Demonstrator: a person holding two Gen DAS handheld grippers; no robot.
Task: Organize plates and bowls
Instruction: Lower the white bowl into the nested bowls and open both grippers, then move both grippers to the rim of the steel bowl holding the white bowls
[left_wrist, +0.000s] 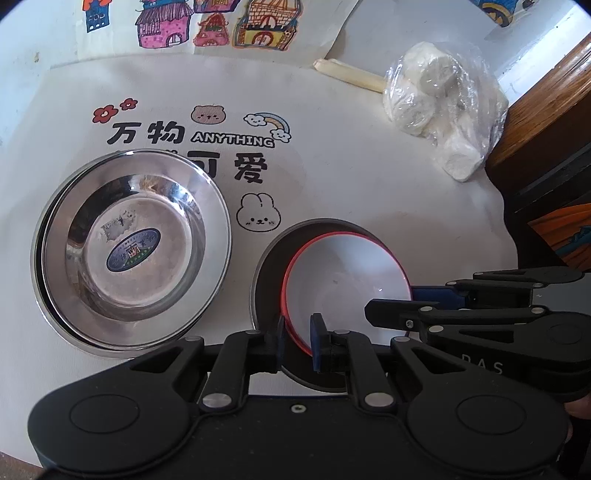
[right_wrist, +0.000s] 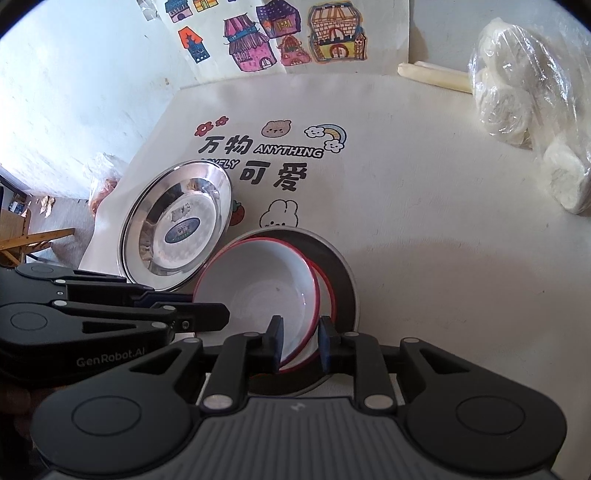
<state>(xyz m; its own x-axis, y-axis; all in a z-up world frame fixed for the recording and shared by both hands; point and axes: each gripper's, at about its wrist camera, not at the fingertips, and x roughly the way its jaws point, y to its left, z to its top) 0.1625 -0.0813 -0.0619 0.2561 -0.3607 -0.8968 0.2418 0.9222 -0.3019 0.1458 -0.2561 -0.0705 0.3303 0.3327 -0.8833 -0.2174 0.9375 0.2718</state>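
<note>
A white bowl with a red rim (left_wrist: 340, 291) lies in a dark grey plate (left_wrist: 267, 273) on the printed cloth. My left gripper (left_wrist: 299, 338) is shut on the bowl's near rim. In the right wrist view two red rims show, the upper bowl (right_wrist: 258, 280) tilted over a lower bowl (right_wrist: 327, 295) inside the dark plate (right_wrist: 341, 280). My right gripper (right_wrist: 300, 343) straddles those rims with its pads slightly apart, so it is open. A stack of steel plates (left_wrist: 133, 251) (right_wrist: 177, 229) sits to the left. Each gripper shows in the other view: the left gripper (right_wrist: 192, 301) and the right gripper (left_wrist: 402, 299).
A clear bag of white buns (left_wrist: 439, 107) (right_wrist: 528, 110) lies at the back right, beside a cream bundle of sticks (left_wrist: 351, 74). Wooden furniture (left_wrist: 546, 103) borders the right side. The table's left edge drops to a floor with a wooden frame (right_wrist: 33, 240).
</note>
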